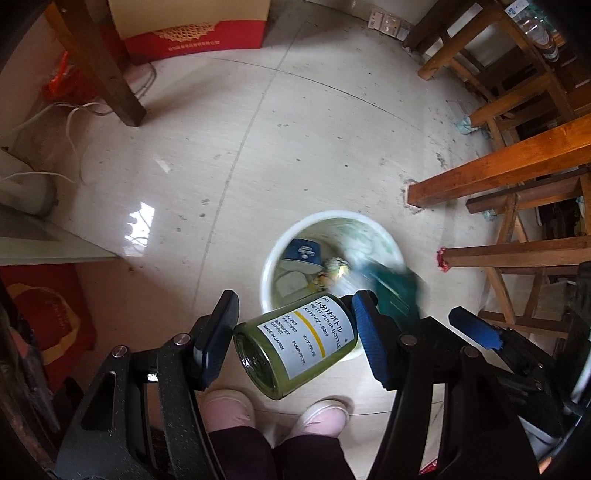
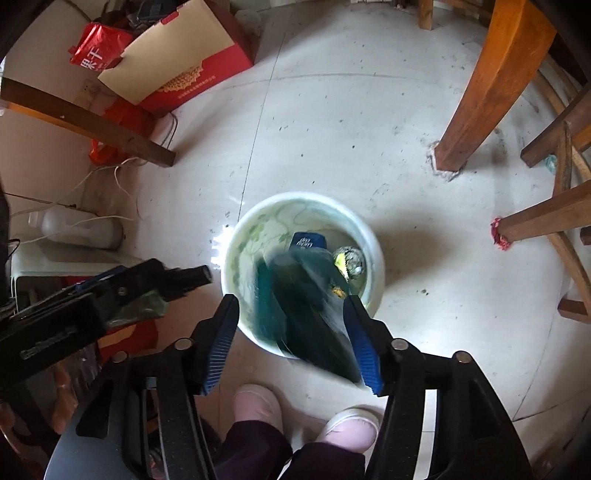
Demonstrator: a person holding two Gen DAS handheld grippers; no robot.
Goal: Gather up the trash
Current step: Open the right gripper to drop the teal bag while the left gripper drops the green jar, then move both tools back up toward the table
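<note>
My left gripper [image 1: 297, 301] is shut on a green pump bottle [image 1: 295, 347] with a white and yellow label, held tilted above the near rim of a white bin [image 1: 325, 216]. My right gripper [image 2: 291, 301] stands open over the same bin [image 2: 306, 195]. A dark teal wrapper [image 2: 306, 306] shows as a blur between its fingers and over the bin's mouth, free of the pads. In the bin lie a blue packet [image 2: 308, 242] and a crumpled ball of wrapper [image 2: 352, 260]. The left gripper [image 2: 147, 280] also shows at the left of the right wrist view.
Orange wooden table and chair legs [image 2: 491, 92] stand to the right of the bin. A dark wooden leg [image 1: 107, 66], a red box [image 1: 192, 33], a white jug [image 2: 77, 227] and loose cables lie to the left. The person's pink shoes [image 2: 258, 406] are just before the bin.
</note>
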